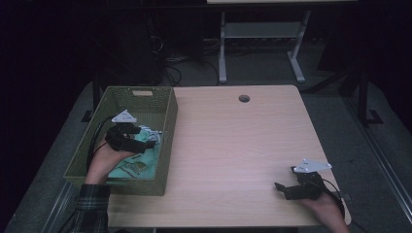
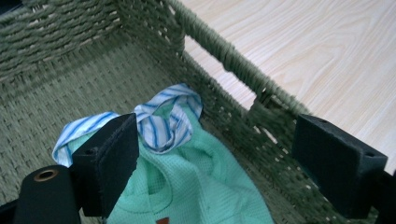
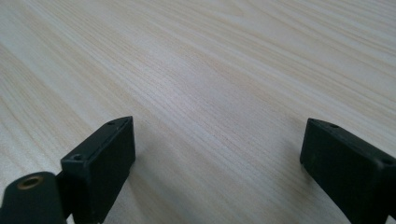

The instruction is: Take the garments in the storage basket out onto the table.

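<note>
1. Green shirt [image 2: 196, 186]: a mint-green mesh-knit garment with a blue-and-white striped collar [image 2: 163, 119], lying crumpled on the floor of the woven basket [image 1: 167, 109], against the wall nearest the open tabletop [image 1: 233, 145]. A printed patch shows on the cloth in the high view.
2. Left gripper [image 1: 141, 138]: inside the basket, just above the shirt. Its fingers [image 2: 109, 163] are spread wide and released; one stands over the cloth near the collar, the other near the basket wall. Nothing lies between them.
3. Step in hand, as judged: either the approach to a grasp of the shirt or the moment after letting it go into the basket; the frames do not settle which.
4. Next move, if a grasp is meant: lower the fingers onto a raised fold, the bunched collar being the likeliest hold, and close without catching the weave of the wall.
5. Right gripper [image 1: 286, 187]: low over the bare tabletop near the person's edge, well apart from the basket. Its fingers [image 3: 100, 168] are released, holding nothing.
</note>
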